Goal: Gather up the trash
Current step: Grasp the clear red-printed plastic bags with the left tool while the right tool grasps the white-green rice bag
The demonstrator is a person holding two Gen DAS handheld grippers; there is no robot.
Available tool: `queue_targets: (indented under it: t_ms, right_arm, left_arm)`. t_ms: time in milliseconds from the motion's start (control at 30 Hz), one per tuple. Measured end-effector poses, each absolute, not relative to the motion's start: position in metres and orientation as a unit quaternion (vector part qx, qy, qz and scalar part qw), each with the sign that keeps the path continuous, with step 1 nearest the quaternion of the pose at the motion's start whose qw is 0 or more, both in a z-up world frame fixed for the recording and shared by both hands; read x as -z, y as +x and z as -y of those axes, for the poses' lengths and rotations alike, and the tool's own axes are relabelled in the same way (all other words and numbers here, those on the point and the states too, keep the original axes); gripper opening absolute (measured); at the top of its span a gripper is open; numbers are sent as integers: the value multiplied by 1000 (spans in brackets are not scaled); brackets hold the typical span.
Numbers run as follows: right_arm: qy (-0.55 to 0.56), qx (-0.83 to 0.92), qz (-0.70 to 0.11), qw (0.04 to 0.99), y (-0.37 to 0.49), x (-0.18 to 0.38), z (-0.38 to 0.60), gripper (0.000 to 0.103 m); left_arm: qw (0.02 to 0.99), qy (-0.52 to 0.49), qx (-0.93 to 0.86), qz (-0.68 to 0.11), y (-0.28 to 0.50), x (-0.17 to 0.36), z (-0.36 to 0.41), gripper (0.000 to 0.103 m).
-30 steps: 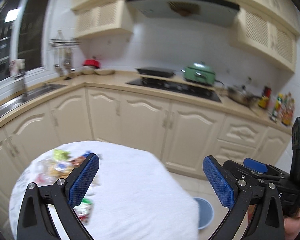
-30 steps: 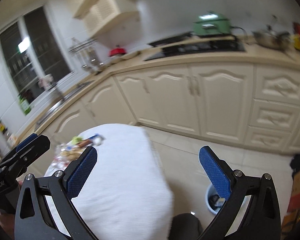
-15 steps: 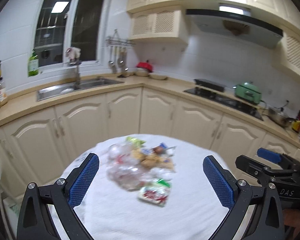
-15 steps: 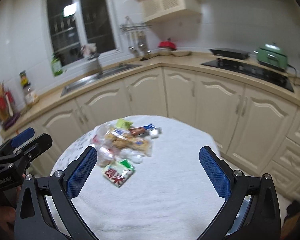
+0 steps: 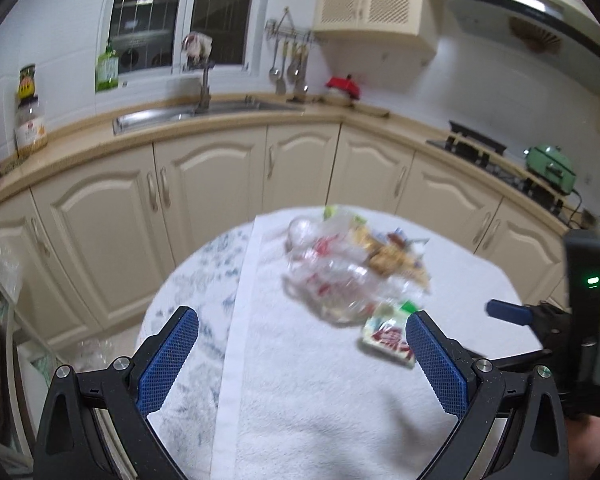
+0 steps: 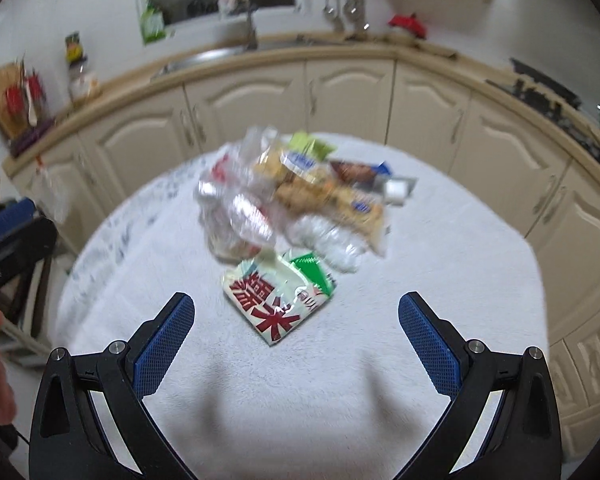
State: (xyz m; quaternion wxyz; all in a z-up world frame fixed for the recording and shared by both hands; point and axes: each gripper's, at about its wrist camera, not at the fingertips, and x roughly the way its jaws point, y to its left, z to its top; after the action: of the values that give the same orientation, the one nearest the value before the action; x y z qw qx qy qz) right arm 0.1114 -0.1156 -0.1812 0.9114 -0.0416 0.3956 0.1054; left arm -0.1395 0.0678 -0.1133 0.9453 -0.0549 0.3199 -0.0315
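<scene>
Trash (image 6: 292,208) lies heaped ahead on the towel-covered surface (image 6: 440,240), the green snack packet (image 6: 278,300) nearest the right gripper (image 6: 296,340), both grippers' fingers spread empty.

Red-lettered pale green packet (image 6: 278,300) on white towel (image 6: 300,380).

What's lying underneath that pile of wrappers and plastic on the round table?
The trash pile rests on a white towel spread over the round table, whose blue-patterned cover shows at the left. The green-and-white packet lies on the towel too. Whatever is beneath the pile itself is covered.
</scene>
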Motion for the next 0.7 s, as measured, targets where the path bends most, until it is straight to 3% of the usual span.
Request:
queue_targets:
  t_ms: [200,267,300,433,700]
  right_arm:
    - [-100,-144,-440,881,148,228,95,103]
    - [-111,-148,-447,875,158,240,95,100]
    - [-110,-151,-448,874,161,244,96,91]
    - [-85,-157,-444,878,166,244,105,78]
    - [-54,-164,-437,883,159,240,129,74]
  left_arm:
    - [932,-58,36,-355,-98,125,-64,102]
    - [930,-59,36,-361,-81,127,-61,102]
    - [929,-60,35,-364,-73,126,-58,102]
    - [924,-61,35,-375,-41,136,-55,102]
    - [916,-46,57,-395,18,156,-26,102]
